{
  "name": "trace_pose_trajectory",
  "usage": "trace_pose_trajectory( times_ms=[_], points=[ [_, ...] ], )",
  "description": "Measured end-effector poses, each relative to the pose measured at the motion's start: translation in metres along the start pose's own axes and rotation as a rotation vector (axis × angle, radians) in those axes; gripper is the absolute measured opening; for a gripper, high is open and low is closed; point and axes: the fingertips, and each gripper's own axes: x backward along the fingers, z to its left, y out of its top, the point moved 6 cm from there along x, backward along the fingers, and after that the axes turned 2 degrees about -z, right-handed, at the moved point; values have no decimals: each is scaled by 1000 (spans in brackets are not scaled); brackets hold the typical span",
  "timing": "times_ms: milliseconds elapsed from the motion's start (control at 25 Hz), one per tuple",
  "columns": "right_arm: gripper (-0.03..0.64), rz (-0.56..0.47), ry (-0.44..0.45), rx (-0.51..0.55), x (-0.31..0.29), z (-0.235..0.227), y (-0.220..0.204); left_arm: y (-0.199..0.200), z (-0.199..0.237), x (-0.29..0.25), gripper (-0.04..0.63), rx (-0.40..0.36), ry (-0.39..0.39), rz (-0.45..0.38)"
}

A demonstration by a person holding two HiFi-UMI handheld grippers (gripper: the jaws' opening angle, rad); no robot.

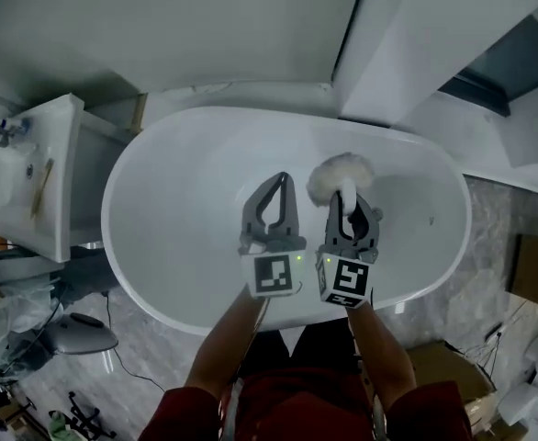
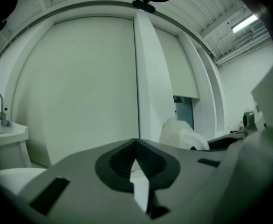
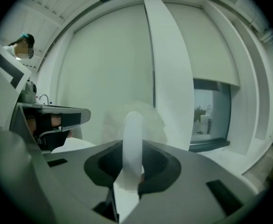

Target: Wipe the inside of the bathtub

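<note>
Status: pre-wipe, tool in hand, no contact yet as far as we can judge.

- Right gripper (image 1: 349, 208): fingers pinch the white handle (image 3: 132, 141) of a fluffy white brush (image 1: 335, 177). The handle runs up between the fingers and the fluffy head sits just past the tips.
- Left gripper (image 1: 282, 182): fingers pressed together, nothing between them. It sits just left of the right one, idle.
- Bathtub (image 1: 173, 219): white oval, directly below both grippers, filling the middle of the head view. Both grippers are over its near half. The inside looks bare and dry. A small fitting shows on the right inner wall, too small to identify.
- Both gripper views look out at the far wall and a white column, not down into the basin, so we read the brush as held level above the tub rather than on it.
- Sink (image 1: 21, 182) stands to the left, well apart and not involved.

Next move, our call: tip the right gripper down, lower the brush head onto the inner wall or floor of the tub, then start sweeping strokes. The handle grip looks centred, so no regrasp is needed. The left gripper can stay clear.

Writing: none readable. The cubes on the grippers carry only black-and-white square markers (image 1: 274, 276), with no letters. No brand is visible on the tub, brush or sink.
</note>
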Motion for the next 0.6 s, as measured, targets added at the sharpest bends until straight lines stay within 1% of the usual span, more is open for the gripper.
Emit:
trace_pose_trajectory(
  times_ms=[80,120,200,280,360,440,520,600],
  points=[
    [94,-23,-13,17,13,31,31,30,32,22,15,38,4,-20],
    [94,-35,-22,20,20,46,46,43,48,33,15,44,2,-27],
    [94,-64,-42,26,34,72,77,68,74,54,15,26,-16,-39],
    [94,-105,-50,31,49,92,108,92,91,72,15,4,-46,-46],
    [94,-153,-47,39,64,109,136,115,103,87,15,-19,-72,-63],
    [94,-199,-46,66,83,121,160,138,109,102,15,-45,-87,-104],
    [94,-236,-47,85,102,127,178,156,108,120,15,-40,-87,-135],
    [94,-266,-41,78,116,126,194,172,106,133,15,-20,-76,-165]
  ],
)
